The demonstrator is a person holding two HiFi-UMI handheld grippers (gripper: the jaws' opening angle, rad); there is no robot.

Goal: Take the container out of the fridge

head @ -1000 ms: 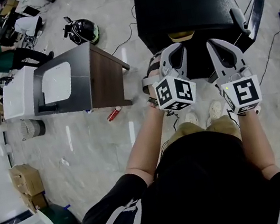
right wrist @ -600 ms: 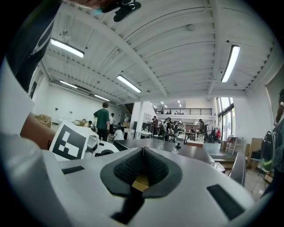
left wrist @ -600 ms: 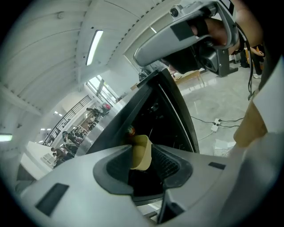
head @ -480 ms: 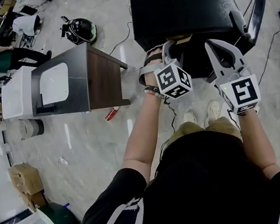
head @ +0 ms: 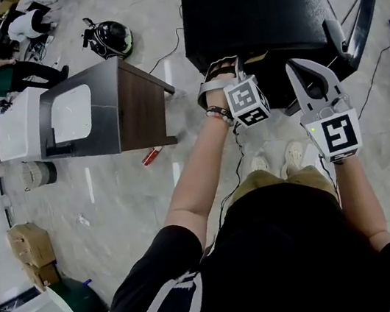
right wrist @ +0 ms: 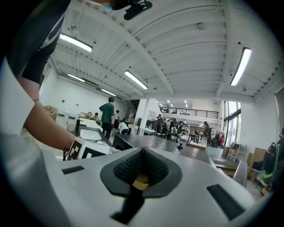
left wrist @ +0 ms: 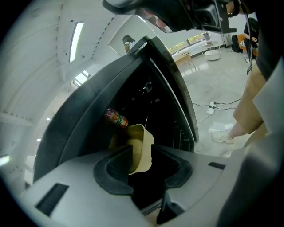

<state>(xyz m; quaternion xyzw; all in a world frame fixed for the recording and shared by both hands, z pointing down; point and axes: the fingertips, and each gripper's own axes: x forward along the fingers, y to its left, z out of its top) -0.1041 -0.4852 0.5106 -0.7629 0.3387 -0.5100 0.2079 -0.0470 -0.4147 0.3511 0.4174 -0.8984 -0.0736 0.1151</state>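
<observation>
Marble floor (head: 127,193), busy workshop: black fridge (head: 250,0) open, beige container (left wrist: 140,146) inside near can (left wrist: 116,118). Left tongs (left wrist: 144,166) just opened wide, container rim between them, not clamped. Right tongs (right wrist: 142,170) closed, empty.

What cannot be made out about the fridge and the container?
- Head view: the top of the fridge hides its inside.
- Left gripper view: the jaws of the left gripper, just opened, the container between them, cover part of it and its support.
- Left gripper view: the can bears print too small to read.
- Right gripper view: aimed over the fridge, no container.
</observation>
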